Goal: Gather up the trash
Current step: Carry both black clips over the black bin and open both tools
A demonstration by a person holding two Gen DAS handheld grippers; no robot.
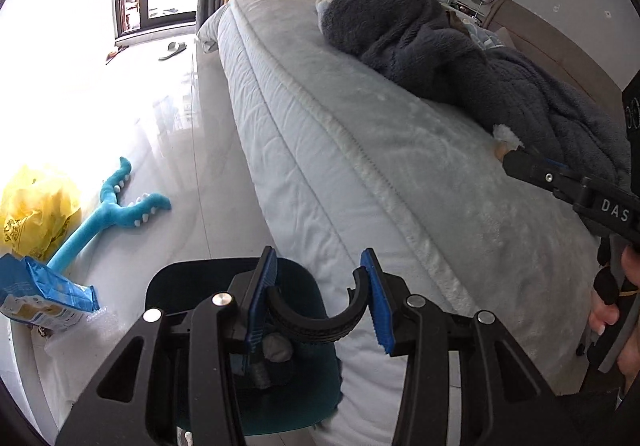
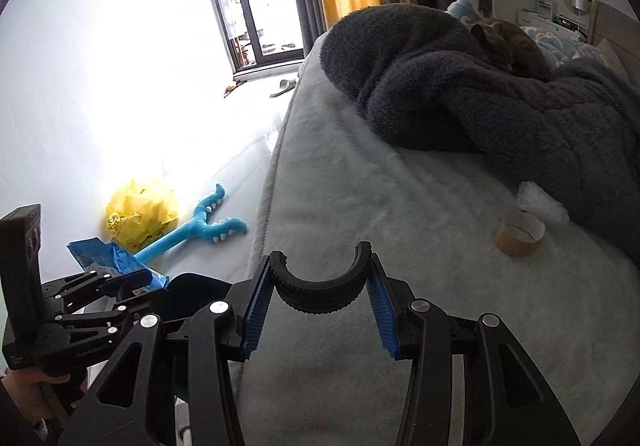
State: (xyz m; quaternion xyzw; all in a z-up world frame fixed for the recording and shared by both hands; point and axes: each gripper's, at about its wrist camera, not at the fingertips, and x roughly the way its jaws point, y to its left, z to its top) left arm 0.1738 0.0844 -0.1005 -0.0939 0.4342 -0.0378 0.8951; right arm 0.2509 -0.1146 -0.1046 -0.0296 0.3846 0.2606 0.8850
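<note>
A brown cardboard tape roll core (image 2: 519, 231) lies on the pale bed cover (image 2: 400, 246), with a white crumpled tissue (image 2: 542, 204) just behind it against the dark blanket. My right gripper (image 2: 318, 302) is open and empty, hovering over the bed well short of the roll; in the left wrist view its fingers (image 1: 532, 170) reach toward the tissue (image 1: 507, 134). My left gripper (image 1: 320, 302) is open and empty, above a dark teal bin (image 1: 280, 366) standing on the floor beside the bed, with grey rubbish inside it.
A dark grey fleece blanket (image 2: 480, 98) is heaped on the bed, a cat (image 2: 508, 42) asleep on it. On the floor left of the bed lie a yellow plastic bag (image 2: 140, 214), a blue packet (image 1: 40, 290) and a blue plush toy (image 1: 108, 206). Window and curtains behind.
</note>
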